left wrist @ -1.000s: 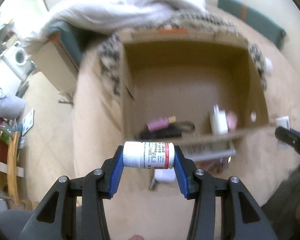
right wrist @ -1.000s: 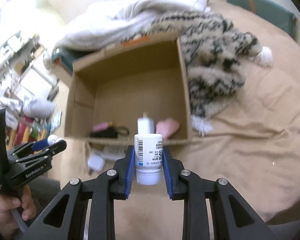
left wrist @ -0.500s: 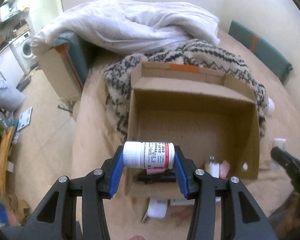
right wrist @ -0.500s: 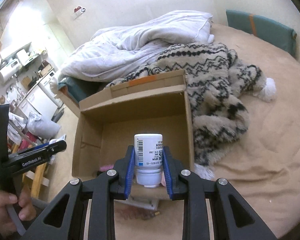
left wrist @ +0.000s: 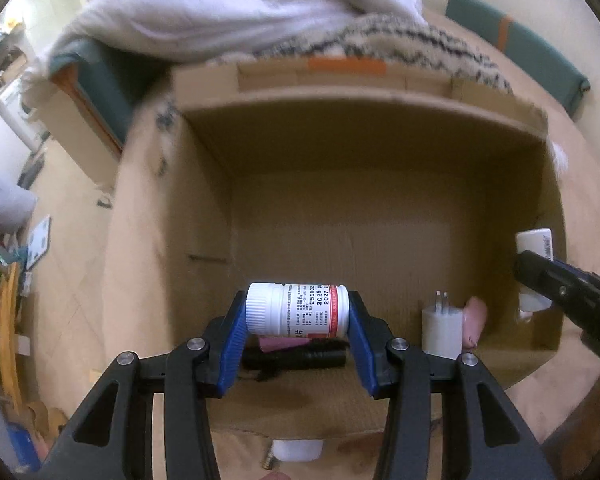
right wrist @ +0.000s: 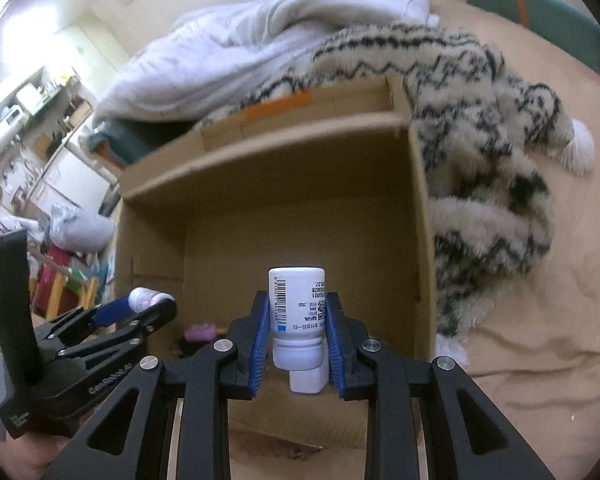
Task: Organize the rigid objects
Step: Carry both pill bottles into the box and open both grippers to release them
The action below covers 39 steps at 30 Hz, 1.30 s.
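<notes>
My left gripper (left wrist: 298, 316) is shut on a white pill bottle with a red band (left wrist: 298, 310), held sideways over the near part of an open cardboard box (left wrist: 340, 84). My right gripper (right wrist: 298, 324) is shut on a white bottle with a barcode label (right wrist: 298, 312), held cap down over the same box (right wrist: 268, 152). Inside the box lie a white plug charger (left wrist: 440, 330), a pink object (left wrist: 474, 320) and a black object (left wrist: 296, 358). The left gripper also shows in the right wrist view (right wrist: 144, 304), and the right gripper in the left wrist view (left wrist: 540, 268).
The box sits on a beige bed (right wrist: 540, 320). A patterned fluffy blanket (right wrist: 480, 140) lies right of and behind it, and a white duvet (left wrist: 228, 8) behind. A small white object (left wrist: 298, 450) lies on the bed before the box. Cluttered floor and furniture at left (left wrist: 12, 280).
Both grippers have moved forward and down towards the box; it now fills both views. Each still holds its bottle.
</notes>
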Available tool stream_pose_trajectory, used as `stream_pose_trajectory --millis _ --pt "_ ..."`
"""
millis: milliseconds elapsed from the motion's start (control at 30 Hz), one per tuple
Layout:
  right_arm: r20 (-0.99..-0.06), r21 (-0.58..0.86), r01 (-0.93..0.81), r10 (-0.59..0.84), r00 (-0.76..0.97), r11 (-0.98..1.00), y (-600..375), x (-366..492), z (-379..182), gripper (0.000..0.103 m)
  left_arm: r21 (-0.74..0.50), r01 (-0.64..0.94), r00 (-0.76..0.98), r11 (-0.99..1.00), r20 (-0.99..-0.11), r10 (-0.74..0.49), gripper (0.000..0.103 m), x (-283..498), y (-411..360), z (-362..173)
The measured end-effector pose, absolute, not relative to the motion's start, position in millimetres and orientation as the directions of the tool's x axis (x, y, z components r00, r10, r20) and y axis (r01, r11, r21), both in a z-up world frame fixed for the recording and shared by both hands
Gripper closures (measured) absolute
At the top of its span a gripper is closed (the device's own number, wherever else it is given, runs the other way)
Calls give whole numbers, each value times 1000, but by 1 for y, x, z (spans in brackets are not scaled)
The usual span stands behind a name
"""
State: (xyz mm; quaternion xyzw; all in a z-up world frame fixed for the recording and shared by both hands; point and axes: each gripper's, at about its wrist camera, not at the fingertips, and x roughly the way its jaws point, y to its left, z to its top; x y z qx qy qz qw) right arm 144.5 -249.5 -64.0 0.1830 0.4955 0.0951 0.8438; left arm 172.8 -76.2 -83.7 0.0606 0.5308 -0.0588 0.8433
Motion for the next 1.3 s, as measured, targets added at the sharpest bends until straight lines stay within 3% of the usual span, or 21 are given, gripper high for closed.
stream_pose_trajectory --millis 500,700,800,833,867,900,967,1133,1300 --pt "-889 275 55 232 396 960 -239 146 -91 75 21 138 323 990 -946 -25 60 178 -80 -115" --pt "-876 316 68 264 404 946 -243 150 -89 75 34 138 334 990 -942 -14 59 178 -81 -115" --pt "-872 329 73 273 407 942 -245 151 -88 74 10 136 329 991 -944 -35 48 176 -80 -113" --pt "-865 348 75 289 411 934 -246 151 -87 72 -2 139 329 990 -943 -48 43 177 -80 -112" --pt "-858 366 78 304 414 927 -248 150 -86 64 -9 141 333 990 -941 -56 41 176 -80 -110" --pt "-850 383 84 316 422 920 -250 150 -83 43 -9 142 340 990 -939 -57 35 175 -80 -109" --pt "-820 413 79 333 465 907 -253 148 -75 25 -12 145 353 989 -933 -63 24 174 -81 -105" --pt "-794 380 63 291 534 923 -253 145 -60 11 -18 147 382 989 -921 -74 14 175 -83 -94" --pt "-787 405 77 304 537 911 -257 144 -58 9 -33 138 404 990 -911 -87 13 175 -81 -87"
